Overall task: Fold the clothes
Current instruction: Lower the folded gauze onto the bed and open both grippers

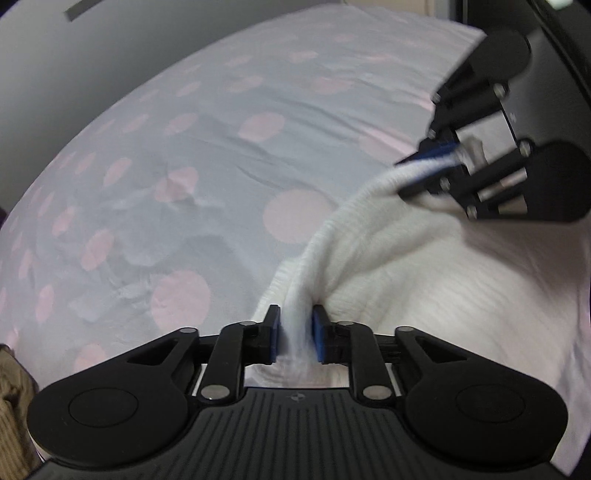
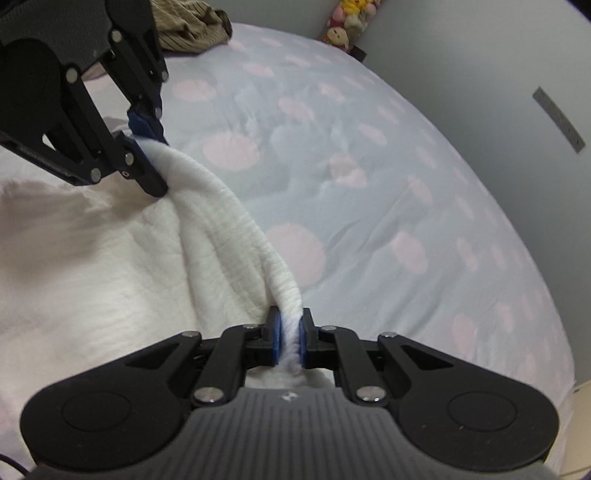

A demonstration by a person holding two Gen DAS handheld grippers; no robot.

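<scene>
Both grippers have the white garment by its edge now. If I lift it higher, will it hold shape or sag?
Likely sag: the white garment already droops in a soft rope between the left gripper and right gripper. It looks thick and ribbed, so probably weighty enough to drag. The textured knit seems grippy, so unlikely to slip out.

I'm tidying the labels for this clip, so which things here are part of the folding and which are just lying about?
Part of the job:
- white garment, its edge pinched at two spots
- left gripper
- right gripper

Just lying about:
- brown garment, bunched at the far edge
- plush toys by the wall
- spotted bedsheet, only the work surface
</scene>
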